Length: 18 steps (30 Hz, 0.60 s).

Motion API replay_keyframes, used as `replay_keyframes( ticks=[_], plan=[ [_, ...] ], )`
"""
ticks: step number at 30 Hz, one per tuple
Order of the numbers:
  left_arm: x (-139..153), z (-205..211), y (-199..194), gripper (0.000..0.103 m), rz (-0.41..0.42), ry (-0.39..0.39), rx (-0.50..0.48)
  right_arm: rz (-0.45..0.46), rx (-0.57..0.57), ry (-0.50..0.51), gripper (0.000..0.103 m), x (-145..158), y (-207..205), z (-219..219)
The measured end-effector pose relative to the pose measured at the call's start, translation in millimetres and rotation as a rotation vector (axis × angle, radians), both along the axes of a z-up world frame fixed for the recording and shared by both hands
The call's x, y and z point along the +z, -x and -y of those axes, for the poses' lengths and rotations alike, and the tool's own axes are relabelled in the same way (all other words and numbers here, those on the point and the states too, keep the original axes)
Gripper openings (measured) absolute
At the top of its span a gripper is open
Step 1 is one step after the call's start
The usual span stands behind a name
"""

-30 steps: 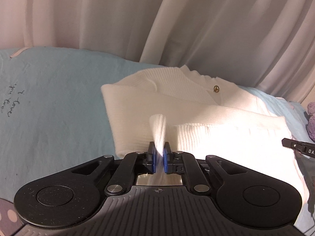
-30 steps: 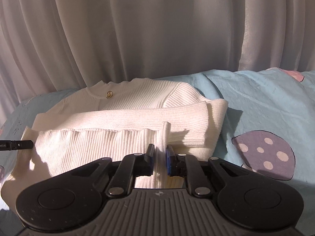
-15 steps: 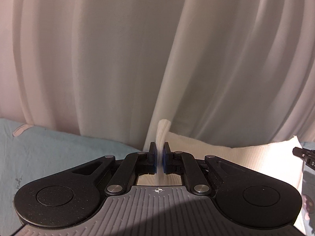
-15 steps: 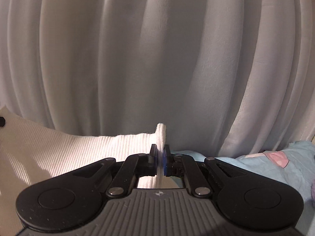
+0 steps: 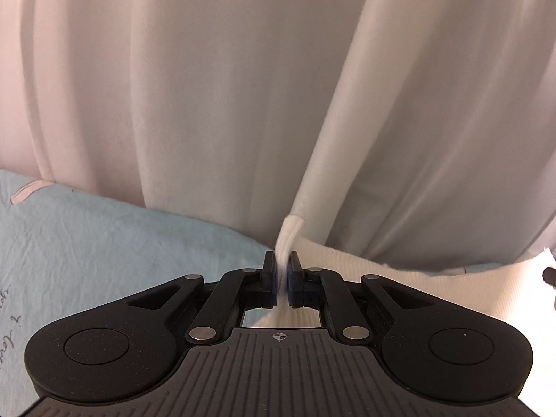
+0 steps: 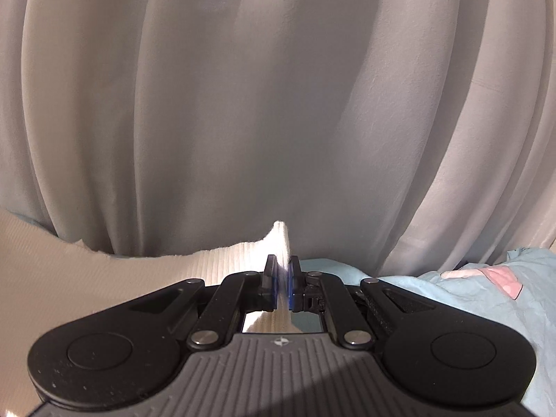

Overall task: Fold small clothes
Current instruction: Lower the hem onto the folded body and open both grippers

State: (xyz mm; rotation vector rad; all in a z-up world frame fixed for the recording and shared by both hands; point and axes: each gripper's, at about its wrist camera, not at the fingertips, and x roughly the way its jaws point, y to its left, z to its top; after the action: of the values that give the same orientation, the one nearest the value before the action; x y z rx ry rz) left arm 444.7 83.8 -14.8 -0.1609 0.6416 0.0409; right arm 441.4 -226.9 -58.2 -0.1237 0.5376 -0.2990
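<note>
A white ribbed knit sweater (image 5: 434,288) is lifted by its edge between both grippers. My left gripper (image 5: 282,264) is shut on one corner of it, a tuft of knit standing up between the pads. From there the fabric stretches to the right, toward a dark tip of the other gripper (image 5: 549,274) at the frame edge. In the right wrist view my right gripper (image 6: 282,264) is shut on the sweater's other corner (image 6: 278,239), and the knit (image 6: 104,278) runs off to the left. The rest of the garment is hidden below the gripper bodies.
White pleated curtains (image 5: 208,104) (image 6: 278,104) fill the background close ahead. A light blue bedsheet (image 5: 104,243) with handwriting print lies at lower left. At the right of the right wrist view the sheet (image 6: 486,295) shows a pink patch (image 6: 500,276).
Both grippers carried the sweater's near edge up and forward over the garment. The collar and gold button dropped out of view. The curtain now fills both views.
</note>
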Motion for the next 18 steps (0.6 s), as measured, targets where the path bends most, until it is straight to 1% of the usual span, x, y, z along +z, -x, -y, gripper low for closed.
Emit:
replay_keyframes(
  ticks=[2,3,6,7,9,10,11,12,14,15,16,17,18],
  plan=[
    [-1,2,-4,0.008,0.008,-0.019,0.005,-0.005,-0.016,-0.021,0.004,-2,-7,4],
    [-5,4,-8,0.008,0.001,-0.034,0.006,-0.022,-0.019,-0.029,0.004,-6,-10,6],
    [-23,8,-17,0.010,-0.056,-0.075,0.037,-0.061,-0.013,-0.079,0.006,-21,-14,14],
    [-23,10,-12,0.011,-0.068,-0.088,0.061,-0.060,-0.019,-0.094,0.006,-23,-12,16],
    [-22,7,-1,0.012,-0.047,-0.090,0.105,-0.012,-0.046,-0.106,0.006,-21,-3,21],
    [-20,5,7,0.017,-0.022,-0.081,0.116,0.007,-0.059,-0.120,0.011,-18,1,22],
    [-16,5,14,0.023,0.001,-0.060,0.118,0.034,-0.062,-0.173,0.013,-16,5,22],
    [-13,7,19,0.027,0.023,-0.018,0.103,0.056,-0.036,-0.255,0.014,-15,8,19],
    [-12,19,24,0.045,0.048,0.063,0.043,0.064,0.084,-0.452,0.014,-20,10,6],
    [-14,28,24,0.049,0.059,0.082,0.007,0.056,0.156,-0.529,0.016,-27,10,-5],
    [-19,36,22,0.054,0.060,0.074,-0.020,0.039,0.208,-0.567,0.018,-33,8,-15],
    [-26,42,20,0.054,0.049,0.064,-0.034,0.005,0.261,-0.569,0.019,-42,5,-30],
    [-34,45,17,0.055,0.029,0.054,-0.031,-0.009,0.279,-0.533,0.019,-49,4,-40]
  ],
)
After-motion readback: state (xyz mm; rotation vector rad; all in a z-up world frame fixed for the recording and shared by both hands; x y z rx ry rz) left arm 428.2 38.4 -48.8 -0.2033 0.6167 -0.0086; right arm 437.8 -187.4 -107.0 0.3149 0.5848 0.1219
